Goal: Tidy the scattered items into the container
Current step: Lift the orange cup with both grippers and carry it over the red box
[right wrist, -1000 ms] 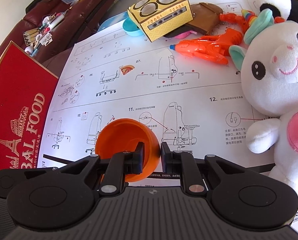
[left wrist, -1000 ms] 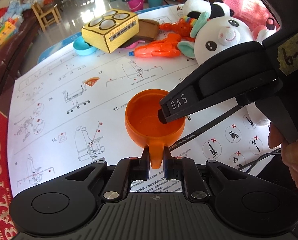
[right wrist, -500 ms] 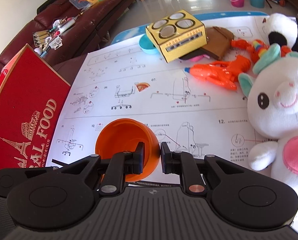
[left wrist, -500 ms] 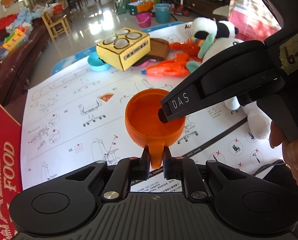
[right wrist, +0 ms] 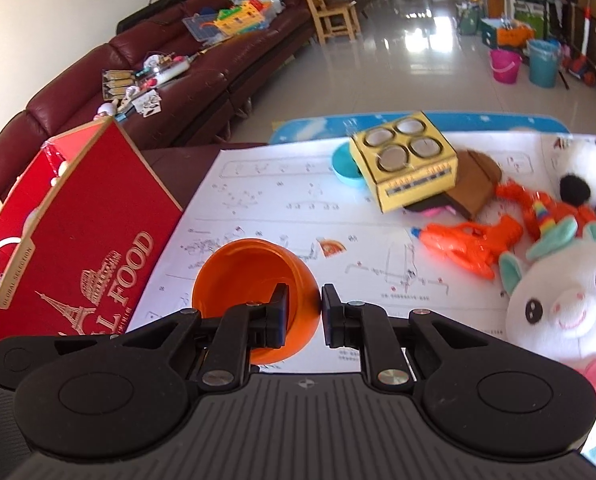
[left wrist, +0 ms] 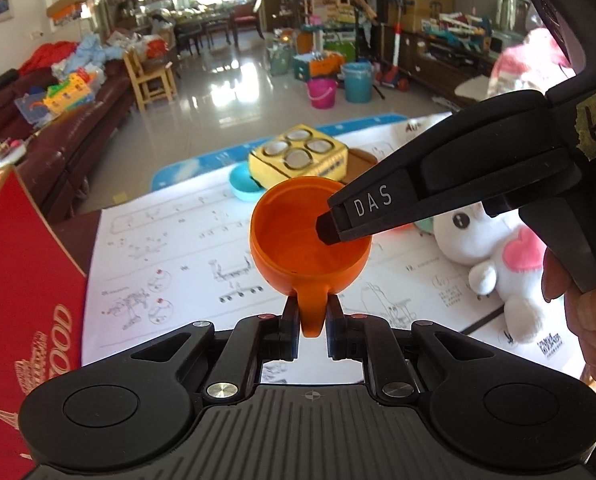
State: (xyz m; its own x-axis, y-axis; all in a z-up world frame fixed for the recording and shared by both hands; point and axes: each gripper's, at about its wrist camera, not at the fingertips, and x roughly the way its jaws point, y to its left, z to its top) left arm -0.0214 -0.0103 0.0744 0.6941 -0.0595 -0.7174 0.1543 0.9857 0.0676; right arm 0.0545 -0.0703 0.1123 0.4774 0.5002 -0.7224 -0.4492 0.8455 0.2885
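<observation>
Both claws clamp the orange cup [left wrist: 298,248], left [left wrist: 312,320] on its handle, right [right wrist: 303,312] on its rim.

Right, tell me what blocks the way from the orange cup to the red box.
Nothing visible does. The orange cup, held by both grippers, hangs above bare instruction sheet, and the red box stands just to its left, with no toy between them.

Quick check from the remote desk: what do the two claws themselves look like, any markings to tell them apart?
Both are matte black plastic: a ribbed body, two round side lobes, silver pivot screws and small red dots near the fingers. The right claw carries white "DAS" lettering on a finger and an olive tape label with handwritten digits. The left claw shows no marking. No sleeve is visible.
</observation>
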